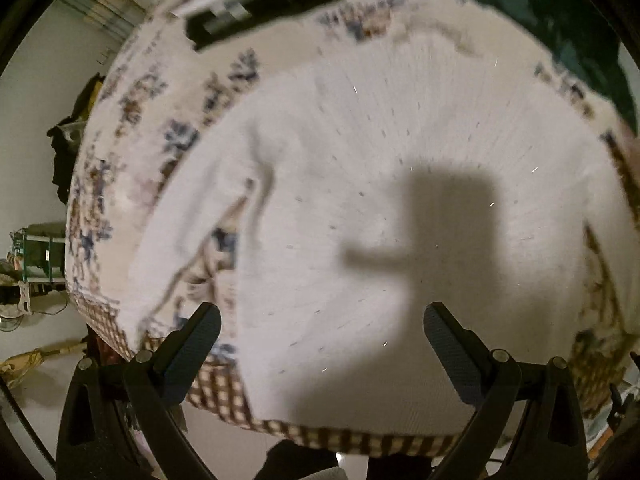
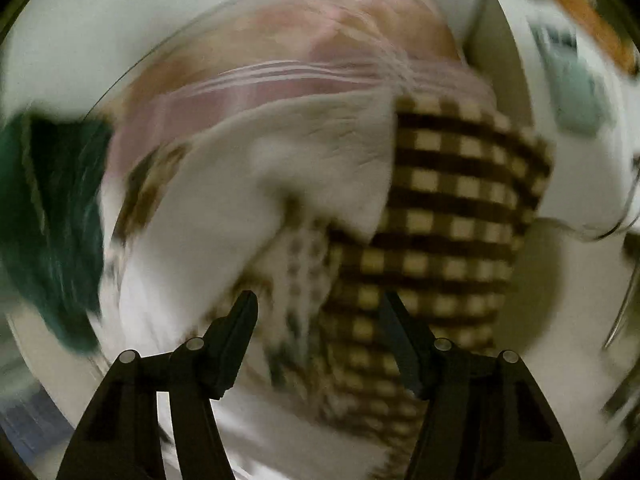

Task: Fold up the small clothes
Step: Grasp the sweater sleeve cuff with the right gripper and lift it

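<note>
A white knitted garment lies spread flat on a table with a patterned cloth; a sleeve runs down its left side. My left gripper hovers open and empty above the garment's near hem, and its shadow falls on the cloth. In the blurred right wrist view a white garment edge lies over the table's corner. My right gripper is open and empty above that corner, near the brown checked border.
A dark green garment lies at the table's far right, also in the right wrist view. A black-and-white box sits at the far edge. A pink striped cloth lies beyond the white one. Floor surrounds the table.
</note>
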